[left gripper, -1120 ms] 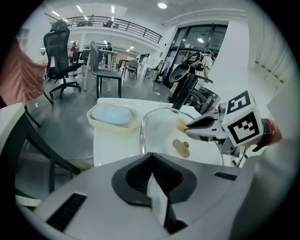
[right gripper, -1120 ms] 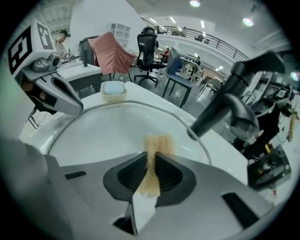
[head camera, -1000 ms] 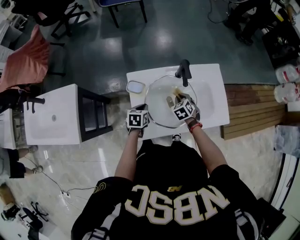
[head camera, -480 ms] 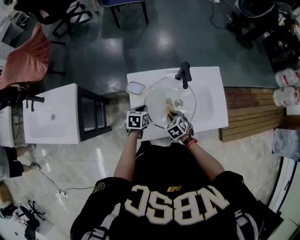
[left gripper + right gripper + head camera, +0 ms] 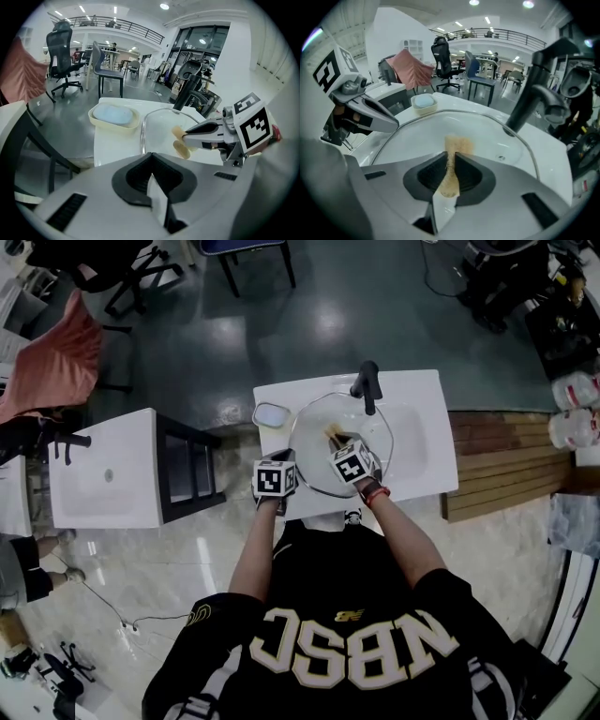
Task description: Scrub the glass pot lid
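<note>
A round glass pot lid (image 5: 361,432) lies over the white sink basin (image 5: 422,442). My left gripper (image 5: 286,458) is at the lid's near-left edge and is shut on the rim (image 5: 142,133), which runs down between its jaws (image 5: 150,157). My right gripper (image 5: 337,440) is over the lid's middle, shut on a tan sponge (image 5: 454,146) whose free end presses on the glass (image 5: 487,133). From the left gripper view the sponge (image 5: 180,140) sticks out of the right gripper (image 5: 185,137). The left gripper (image 5: 391,124) shows at the left of the right gripper view.
A black faucet (image 5: 367,382) stands at the sink's far edge, just beyond the lid (image 5: 534,89). A cream soap dish with a blue bar (image 5: 271,414) sits at the sink's far left corner (image 5: 115,116). Another white sink unit (image 5: 108,470) stands to the left.
My right gripper, which had drawn the sponge toward the lid's near edge half a second ago, has pushed it back out to the lid's middle. The left gripper has stayed in place on the rim.
</note>
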Motion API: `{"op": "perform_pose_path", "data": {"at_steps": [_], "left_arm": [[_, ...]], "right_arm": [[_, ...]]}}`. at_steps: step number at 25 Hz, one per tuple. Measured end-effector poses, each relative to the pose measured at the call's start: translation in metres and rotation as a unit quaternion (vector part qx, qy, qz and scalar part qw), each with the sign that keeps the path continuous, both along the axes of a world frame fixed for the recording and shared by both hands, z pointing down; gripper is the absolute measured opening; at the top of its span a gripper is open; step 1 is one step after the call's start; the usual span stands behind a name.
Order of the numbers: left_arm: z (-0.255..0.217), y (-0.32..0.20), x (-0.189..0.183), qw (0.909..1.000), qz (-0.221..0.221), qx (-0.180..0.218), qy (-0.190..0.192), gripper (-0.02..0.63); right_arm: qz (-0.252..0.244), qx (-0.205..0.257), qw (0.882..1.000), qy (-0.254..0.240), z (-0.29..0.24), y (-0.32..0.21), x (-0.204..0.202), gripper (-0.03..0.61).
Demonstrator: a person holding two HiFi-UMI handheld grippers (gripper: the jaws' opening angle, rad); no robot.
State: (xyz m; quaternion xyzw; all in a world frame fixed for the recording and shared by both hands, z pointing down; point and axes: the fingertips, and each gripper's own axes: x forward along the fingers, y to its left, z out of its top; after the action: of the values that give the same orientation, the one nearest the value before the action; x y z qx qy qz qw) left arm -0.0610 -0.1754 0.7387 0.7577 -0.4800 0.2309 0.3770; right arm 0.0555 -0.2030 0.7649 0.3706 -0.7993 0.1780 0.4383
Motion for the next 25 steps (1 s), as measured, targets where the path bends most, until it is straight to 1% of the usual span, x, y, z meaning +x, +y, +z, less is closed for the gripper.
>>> {"op": "perform_pose_path", "data": {"at_steps": [3, 6, 8, 11, 12, 14, 16, 20, 23, 25], "left_arm": [[-0.001, -0.002, 0.000, 1.0000, -0.001, 0.001, -0.006, 0.015], [-0.002, -0.001, -0.001, 0.9999, -0.001, 0.003, -0.010, 0.017], [0.000, -0.001, -0.001, 0.9999, -0.003, 0.005, -0.013, 0.016], [0.001, -0.002, -0.002, 0.9998, -0.012, 0.009, -0.015, 0.016], [0.002, -0.002, -0.003, 0.9997, -0.017, 0.009, -0.014, 0.015], [0.004, -0.001, -0.005, 0.9996, -0.023, 0.007, -0.012, 0.017], [0.006, 0.002, -0.006, 0.9996, -0.025, -0.002, -0.012, 0.016], [0.006, 0.009, -0.007, 0.9996, -0.026, -0.015, 0.001, 0.017], [0.000, 0.004, -0.008, 0.9996, -0.026, -0.012, 0.006, 0.016], [-0.011, 0.005, -0.001, 0.9996, -0.024, -0.002, 0.011, 0.015]], "right_arm": [[0.043, 0.020, 0.999, 0.007, -0.004, -0.003, 0.027, 0.057], [0.067, 0.019, 0.997, 0.011, -0.004, 0.009, 0.050, 0.057], [0.061, 0.012, 0.998, 0.018, -0.004, 0.027, 0.054, 0.057], [0.038, -0.001, 0.999, 0.015, 0.000, 0.056, 0.046, 0.061], [0.039, -0.009, 0.999, 0.003, 0.001, 0.065, 0.042, 0.061], [0.056, -0.031, 0.997, -0.034, -0.001, 0.074, 0.036, 0.061], [0.078, -0.038, 0.994, -0.067, -0.011, 0.073, 0.033, 0.060], [0.102, -0.021, 0.988, -0.118, -0.042, 0.056, 0.032, 0.060], [0.104, 0.005, 0.983, -0.149, -0.069, 0.037, 0.029, 0.060], [0.104, 0.031, 0.980, -0.168, -0.088, 0.029, 0.033, 0.060]]}}
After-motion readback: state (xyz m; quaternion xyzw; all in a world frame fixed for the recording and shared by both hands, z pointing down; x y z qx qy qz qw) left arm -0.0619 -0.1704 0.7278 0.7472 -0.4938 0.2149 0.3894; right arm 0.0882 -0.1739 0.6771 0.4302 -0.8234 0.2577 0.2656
